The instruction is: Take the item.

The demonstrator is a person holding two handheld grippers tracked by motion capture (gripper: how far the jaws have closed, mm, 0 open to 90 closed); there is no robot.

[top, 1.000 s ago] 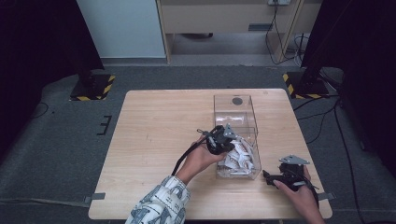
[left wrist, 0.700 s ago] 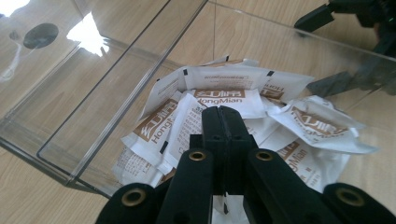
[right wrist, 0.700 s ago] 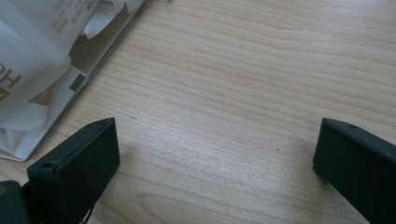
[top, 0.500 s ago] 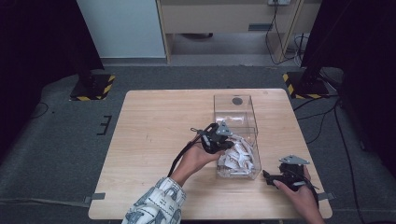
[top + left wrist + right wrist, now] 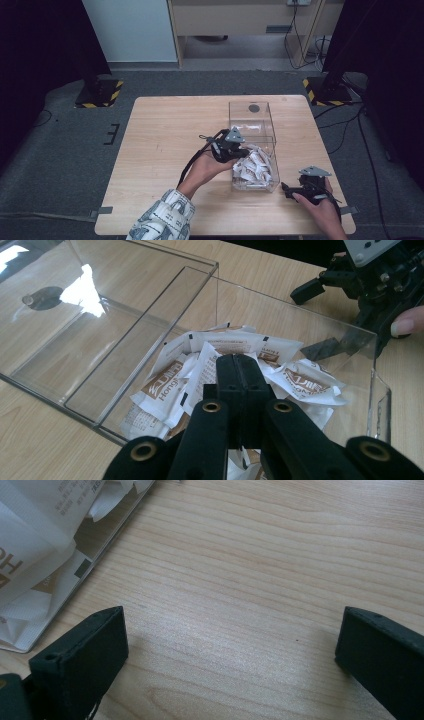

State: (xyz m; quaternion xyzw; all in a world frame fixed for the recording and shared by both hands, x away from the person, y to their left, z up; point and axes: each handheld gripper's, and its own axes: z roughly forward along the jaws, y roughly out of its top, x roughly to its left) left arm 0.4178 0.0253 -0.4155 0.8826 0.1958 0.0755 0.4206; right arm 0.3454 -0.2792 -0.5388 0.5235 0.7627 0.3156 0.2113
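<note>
A clear plastic box [image 5: 252,112] stands on the wooden table [image 5: 165,130], its near half heaped with white and brown sachets [image 5: 256,167]. My left gripper [image 5: 242,152] hovers over the box's left wall, pointing at the heap. In the left gripper view its jaws [image 5: 240,360] are pressed together just above the sachets [image 5: 165,385]; I cannot tell whether a sachet is pinched between them. My right gripper [image 5: 287,190] rests on the table to the right of the box. It is open in the right gripper view [image 5: 232,645], with bare wood between its fingers.
The far half of the box [image 5: 100,305] holds no sachets, and a dark round mark [image 5: 254,107] shows in it. In the left gripper view, the right gripper [image 5: 310,290] appears beyond the box's wall. Bare tabletop lies to the left of the box.
My left gripper has risen slightly from the sachet heap and drifted a little to the left. The right gripper has stayed put.
</note>
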